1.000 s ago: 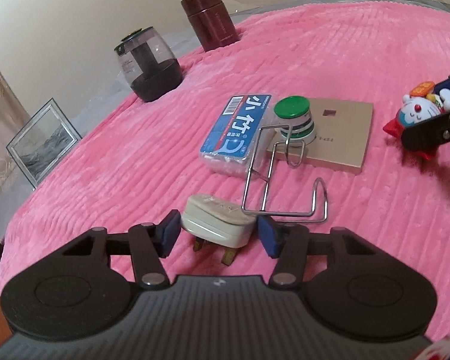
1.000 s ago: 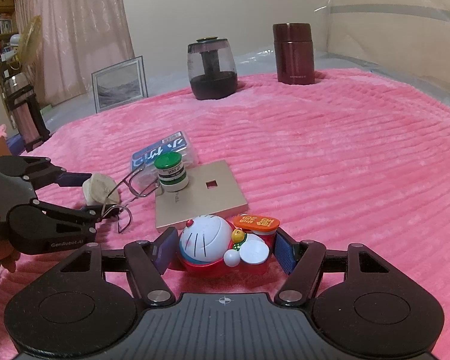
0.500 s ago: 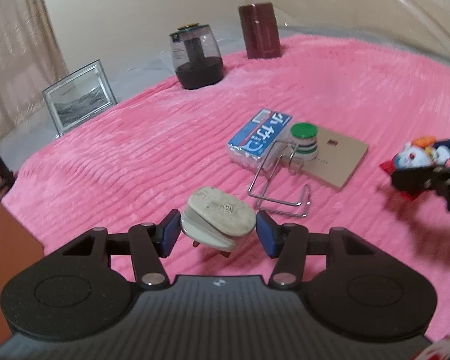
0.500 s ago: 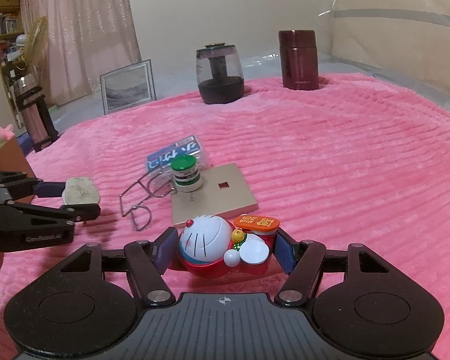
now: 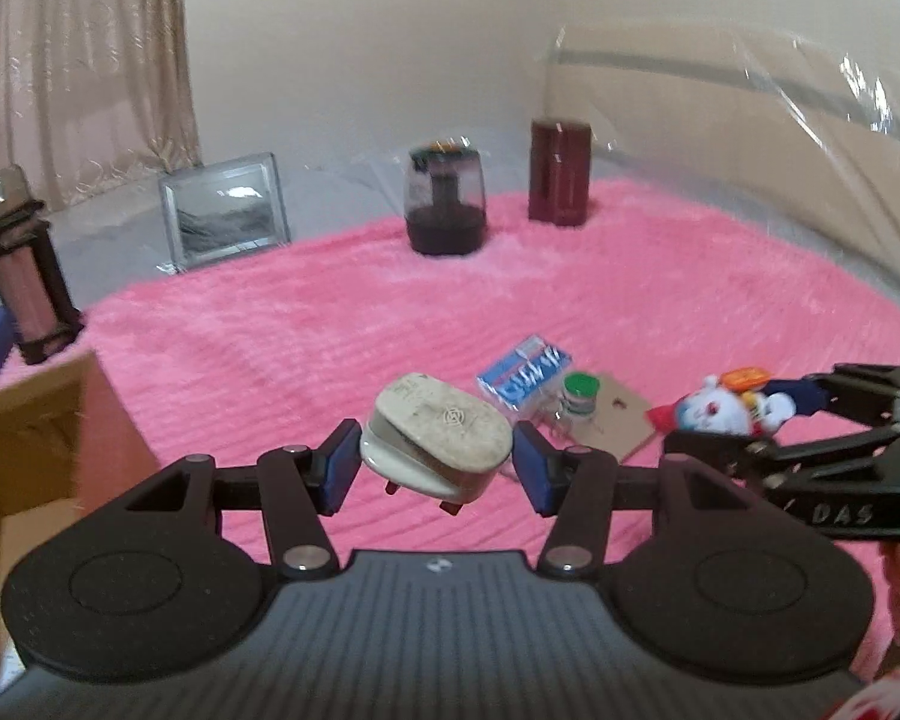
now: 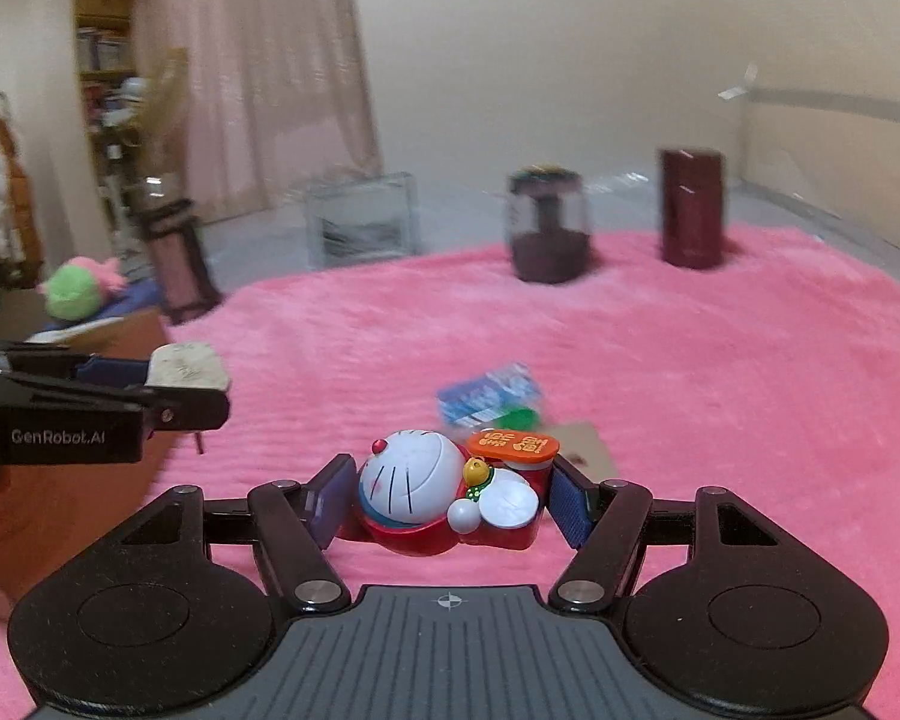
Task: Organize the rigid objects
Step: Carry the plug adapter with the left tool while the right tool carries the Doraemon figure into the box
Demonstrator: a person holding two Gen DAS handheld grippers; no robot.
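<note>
Mid-carry, both hands loaded. My left gripper (image 5: 435, 462) is clamped on the cream wall plug (image 5: 441, 438), pins hanging below the pads, clear of the pink blanket (image 5: 330, 324). My right gripper (image 6: 450, 501) is closed around the Doraemon figurine (image 6: 444, 492), also airborne.

Next, I'd guess: swing both left to the cardboard box (image 5: 24, 438) at the blanket's edge, get over its opening, then release. The right hand has further to travel; the two grippers sit close, so stagger the drops.

On the blanket: blue packet (image 5: 525, 378), green-capped bottle (image 5: 580, 399) on a flat tan card (image 5: 621, 426). Wire rack too blurred to confirm. Far back: dark jar (image 5: 446, 210), maroon flask (image 5: 559, 180), picture frame (image 5: 225, 210). None block the path.
</note>
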